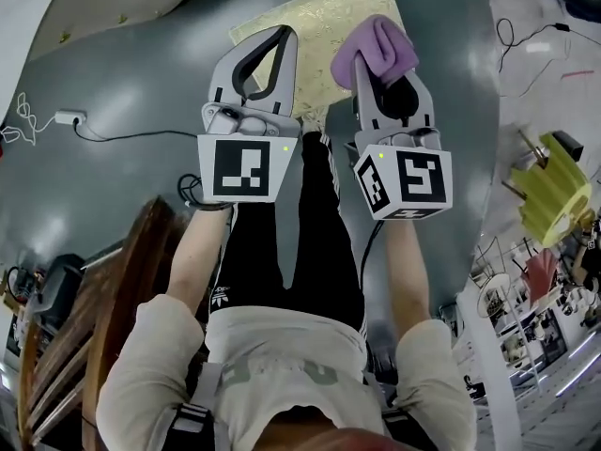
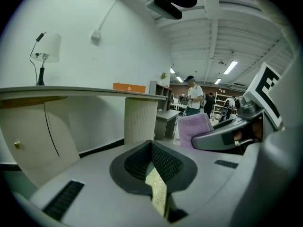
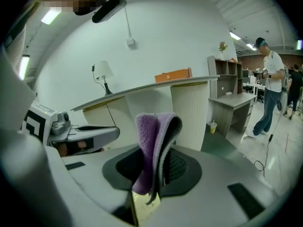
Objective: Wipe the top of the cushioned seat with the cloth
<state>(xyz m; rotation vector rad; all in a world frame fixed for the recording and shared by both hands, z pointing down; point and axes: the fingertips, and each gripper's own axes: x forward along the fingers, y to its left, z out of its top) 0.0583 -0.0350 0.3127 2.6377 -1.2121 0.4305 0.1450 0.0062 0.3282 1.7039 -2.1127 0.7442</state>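
Observation:
The cushioned seat [image 1: 324,17] is a yellowish patterned square on the grey floor, just beyond both grippers. My right gripper [image 1: 380,64] is shut on a folded purple cloth [image 1: 376,47], which bulges out above its tips. In the right gripper view the cloth [image 3: 154,145] stands up between the jaws, and a sliver of the seat [image 3: 142,212] shows below. My left gripper [image 1: 280,36] is shut with nothing in it and is held level with the right one. In the left gripper view a strip of the seat [image 2: 158,193] shows through the narrow slit, with the cloth [image 2: 194,126] off to the right.
A power strip [image 1: 68,117] with its cable lies on the floor at the left. Wooden furniture [image 1: 122,289] stands at the lower left, a yellow object [image 1: 554,191] and cluttered shelves at the right. A curved white counter [image 3: 189,108] and a standing person [image 3: 267,89] are ahead.

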